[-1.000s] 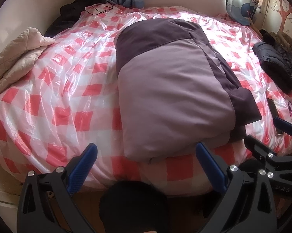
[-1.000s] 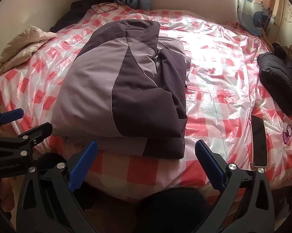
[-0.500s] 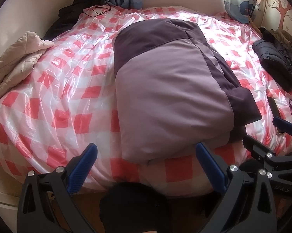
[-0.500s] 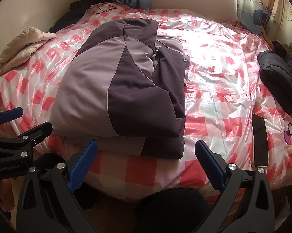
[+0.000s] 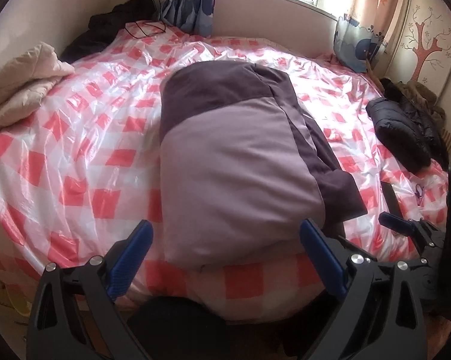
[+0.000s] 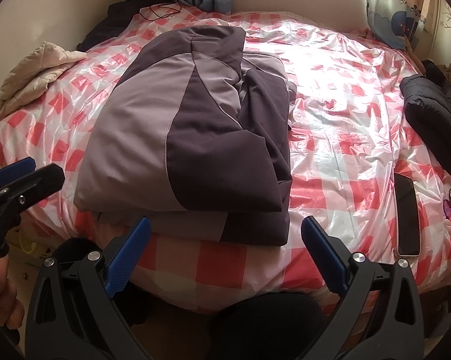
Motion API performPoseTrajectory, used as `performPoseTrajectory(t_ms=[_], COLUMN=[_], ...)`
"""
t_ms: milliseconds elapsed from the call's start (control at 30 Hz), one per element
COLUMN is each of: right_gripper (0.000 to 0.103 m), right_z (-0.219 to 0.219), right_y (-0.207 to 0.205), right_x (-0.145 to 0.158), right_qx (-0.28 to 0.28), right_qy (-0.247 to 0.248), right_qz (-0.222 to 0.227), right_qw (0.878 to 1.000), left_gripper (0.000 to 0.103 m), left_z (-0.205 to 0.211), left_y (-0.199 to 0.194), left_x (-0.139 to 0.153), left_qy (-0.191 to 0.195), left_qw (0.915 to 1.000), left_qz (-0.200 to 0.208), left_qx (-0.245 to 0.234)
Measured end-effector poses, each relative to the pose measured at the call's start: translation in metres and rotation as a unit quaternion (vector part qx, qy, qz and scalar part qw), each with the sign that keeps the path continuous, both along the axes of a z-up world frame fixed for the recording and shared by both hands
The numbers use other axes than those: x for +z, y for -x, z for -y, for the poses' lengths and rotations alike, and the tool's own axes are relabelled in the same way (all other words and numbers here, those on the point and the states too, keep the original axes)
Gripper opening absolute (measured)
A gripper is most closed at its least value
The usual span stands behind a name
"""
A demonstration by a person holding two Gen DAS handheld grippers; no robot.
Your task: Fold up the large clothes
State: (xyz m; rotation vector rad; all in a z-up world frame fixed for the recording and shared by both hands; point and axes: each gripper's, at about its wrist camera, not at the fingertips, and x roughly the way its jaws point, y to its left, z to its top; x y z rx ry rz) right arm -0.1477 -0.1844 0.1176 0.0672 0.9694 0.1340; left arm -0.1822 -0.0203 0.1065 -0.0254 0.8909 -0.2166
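A lilac and dark purple jacket [image 5: 234, 162] [image 6: 192, 132] lies folded into a thick bundle on the bed, its near edge at the mattress front. My left gripper [image 5: 225, 240] hovers open just short of that edge, blue pads wide apart, holding nothing. My right gripper [image 6: 225, 237] is open too, in front of the bundle's near right corner. Each gripper shows at the side of the other's view: the right gripper's finger [image 5: 396, 225], the left gripper's finger [image 6: 18, 171].
The bed wears a red and white checked plastic cover [image 5: 75, 162] [image 6: 345, 114]. A cream quilted garment [image 5: 18, 90] lies at the left, black padded coats [image 6: 432, 120] at the right, a dark phone [image 6: 407, 213] near the front right edge. Curtains and walls ring the bed.
Both grippers have pulled back and tilted upward a little, so more of the window and far wall shows. The jacket bundle has not moved.
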Motion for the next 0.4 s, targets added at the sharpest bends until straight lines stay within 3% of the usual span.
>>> performPoseTrajectory(t_ms=[133,267,400], right_gripper=[0.097,0.097,0.097], right_z=[-0.001,0.003,0.006], right_y=[0.002,0.004,0.006], right_x=[0.005,0.009,0.011], right_qx=[-0.001,-0.01,-0.017], right_qy=[-0.004,-0.001,0.004], right_qz=[0.011,0.019,0.023], right_qw=[1.0,1.0,1.0], left_gripper=[0.093,0.093,0.093], left_z=[0.01,0.011,0.013], left_y=[0.001,-0.007,-0.006], left_x=[-0.001,-0.01,-0.013], left_qy=[-0.072,-0.086,-0.078], left_qw=[0.9971,0.9961,0.9968], left_qz=[0.023,-0.016,-0.019], left_qx=[0.009,0.002,0.004])
